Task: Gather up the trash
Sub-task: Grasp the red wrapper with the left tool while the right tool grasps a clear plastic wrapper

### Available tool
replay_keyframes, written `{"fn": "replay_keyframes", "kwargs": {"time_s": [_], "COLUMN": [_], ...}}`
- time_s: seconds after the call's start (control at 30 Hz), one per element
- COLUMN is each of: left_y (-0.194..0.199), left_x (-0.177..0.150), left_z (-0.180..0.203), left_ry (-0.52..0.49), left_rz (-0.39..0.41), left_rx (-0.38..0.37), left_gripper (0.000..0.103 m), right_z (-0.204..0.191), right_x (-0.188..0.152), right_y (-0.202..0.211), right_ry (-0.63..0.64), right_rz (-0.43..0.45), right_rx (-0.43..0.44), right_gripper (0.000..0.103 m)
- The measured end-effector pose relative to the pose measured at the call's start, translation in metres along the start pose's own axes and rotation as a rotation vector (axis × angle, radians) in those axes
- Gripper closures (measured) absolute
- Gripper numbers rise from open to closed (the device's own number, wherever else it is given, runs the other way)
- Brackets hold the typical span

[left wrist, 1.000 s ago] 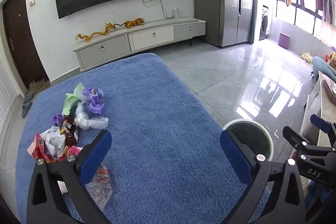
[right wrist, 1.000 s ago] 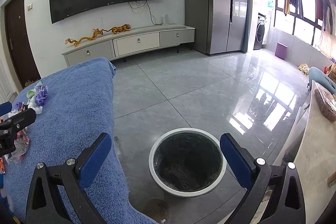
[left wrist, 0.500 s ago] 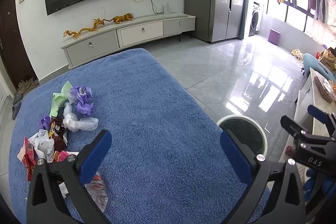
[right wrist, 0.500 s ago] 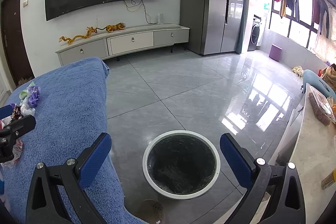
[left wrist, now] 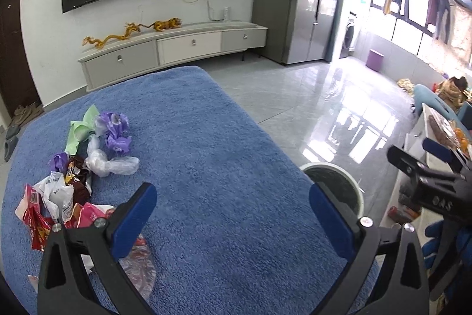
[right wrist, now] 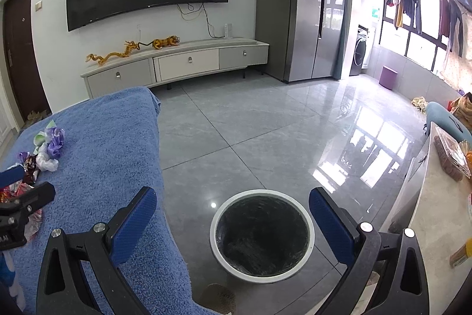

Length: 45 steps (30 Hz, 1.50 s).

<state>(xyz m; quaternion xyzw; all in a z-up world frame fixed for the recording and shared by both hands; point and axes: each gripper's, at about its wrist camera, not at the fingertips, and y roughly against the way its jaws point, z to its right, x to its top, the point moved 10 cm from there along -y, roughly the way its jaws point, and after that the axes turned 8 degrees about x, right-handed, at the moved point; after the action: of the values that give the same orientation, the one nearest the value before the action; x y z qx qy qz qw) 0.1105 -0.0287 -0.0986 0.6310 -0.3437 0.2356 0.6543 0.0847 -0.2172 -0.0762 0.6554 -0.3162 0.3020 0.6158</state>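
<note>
The left gripper (left wrist: 233,214) hangs with its 2 blue pads spread wide and nothing between them, above the blue towel (left wrist: 206,167); the right gripper (right wrist: 233,214) is likewise spread and empty, poised over the white-rimmed bin (right wrist: 261,235), which stands on the grey floor at 6 o'clock in the right wrist view. From the left claw outward, the trash pile (left wrist: 67,185) lies at about 9 o'clock on the towel, just beside the left pad: red and pink wrappers nearest, a brown snack packet and crumpled white film in the middle, then a clear twisted bag (left wrist: 113,164), purple scraps (left wrist: 113,129) and a green paper (left wrist: 82,129) toward 10 o'clock. All of it looks light, soft and crinkly; the film is probably slippery and would likely flatten rather than resist. A pinch on a bunched, thick fold, such as the knot of the clear bag, seems the surest hold. The bin sits at 3 o'clock off the towel's edge.
</note>
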Motion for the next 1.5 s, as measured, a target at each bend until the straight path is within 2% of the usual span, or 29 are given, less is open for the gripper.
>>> {"fn": "replay_keyframes", "kwargs": {"time_s": [0.17, 0.3, 0.4, 0.5, 0.6, 0.7, 0.77, 0.83, 0.93, 1.07, 1.13, 1.17, 1.2, 1.23, 1.27, 1.3, 1.33, 1.43, 1.47, 1.5], "left_y": [0.014, 0.028, 0.042, 0.057, 0.069, 0.082, 0.089, 0.091, 0.089, 0.075, 0.068, 0.062, 0.057, 0.052, 0.048, 0.045, 0.043, 0.043, 0.045, 0.049], "left_x": [0.000, -0.002, -0.014, -0.037, -0.065, -0.094, -0.112, -0.126, -0.140, -0.142, -0.140, -0.139, -0.139, -0.140, -0.141, -0.142, -0.144, -0.148, -0.148, -0.147], "left_z": [-0.013, -0.052, -0.095, -0.143, -0.182, -0.207, -0.216, -0.214, -0.205, -0.203, -0.206, -0.210, -0.213, -0.216, -0.219, -0.222, -0.222, -0.224, -0.224, -0.224], "left_ry": [0.015, 0.073, 0.125, 0.168, 0.190, 0.262, 0.327, 0.381, 0.422, 0.475, 0.488, 0.486, 0.484, 0.486, 0.494, 0.500, 0.507, 0.523, 0.520, 0.519], "left_rz": [0.038, 0.069, 0.079, 0.076, 0.052, 0.016, -0.015, -0.052, -0.098, -0.123, -0.131, -0.141, -0.149, -0.163, -0.175, -0.181, -0.193, -0.193, -0.185, -0.174], "left_rx": [-0.021, 0.001, 0.036, 0.099, 0.144, 0.127, 0.096, 0.048, -0.003, -0.033, -0.008, 0.028, 0.052, 0.076, 0.088, 0.091, 0.088, 0.086, 0.090, 0.090], "left_gripper": [0.000, 0.000, 0.000, 0.000, 0.000, 0.000, 0.000, 0.001, 0.001, 0.004, 0.006, 0.010, 0.014, 0.021, 0.032, 0.039, 0.057, 0.068, 0.079, 0.084], "right_z": [-0.008, -0.029, -0.058, -0.106, -0.153, -0.198, -0.229, -0.258, -0.300, -0.331, -0.336, -0.337, -0.336, -0.335, -0.332, -0.328, -0.323, -0.309, -0.306, -0.302], "right_x": [0.014, 0.022, 0.020, 0.012, 0.001, -0.008, -0.014, -0.025, -0.046, -0.075, -0.084, -0.087, -0.091, -0.093, -0.095, -0.097, -0.097, -0.094, -0.091, -0.088], "right_y": [0.011, 0.020, 0.016, 0.006, -0.007, -0.018, -0.023, -0.031, -0.037, -0.050, -0.054, -0.056, -0.060, -0.063, -0.065, -0.067, -0.068, -0.062, -0.059, -0.055], "right_ry": [0.017, 0.051, 0.096, 0.134, 0.207, 0.255, 0.285, 0.313, 0.365, 0.426, 0.451, 0.459, 0.467, 0.469, 0.466, 0.460, 0.448, 0.414, 0.411, 0.410], "right_rz": [0.026, 0.040, 0.004, -0.061, -0.129, -0.187, -0.226, -0.277, -0.350, -0.433, -0.458, -0.466, -0.475, -0.483, -0.492, -0.498, -0.499, -0.483, -0.469, -0.453], "right_rx": [-0.006, 0.033, 0.097, 0.243, 0.337, 0.442, 0.515, 0.580, 0.661, 0.702, 0.705, 0.701, 0.693, 0.690, 0.686, 0.684, 0.687, 0.706, 0.711, 0.717], "right_gripper": [0.000, 0.000, 0.000, 0.000, 0.000, 0.003, 0.006, 0.015, 0.020, 0.022, 0.023, 0.024, 0.031, 0.043, 0.052, 0.068, 0.074, 0.084, 0.084, 0.086]}}
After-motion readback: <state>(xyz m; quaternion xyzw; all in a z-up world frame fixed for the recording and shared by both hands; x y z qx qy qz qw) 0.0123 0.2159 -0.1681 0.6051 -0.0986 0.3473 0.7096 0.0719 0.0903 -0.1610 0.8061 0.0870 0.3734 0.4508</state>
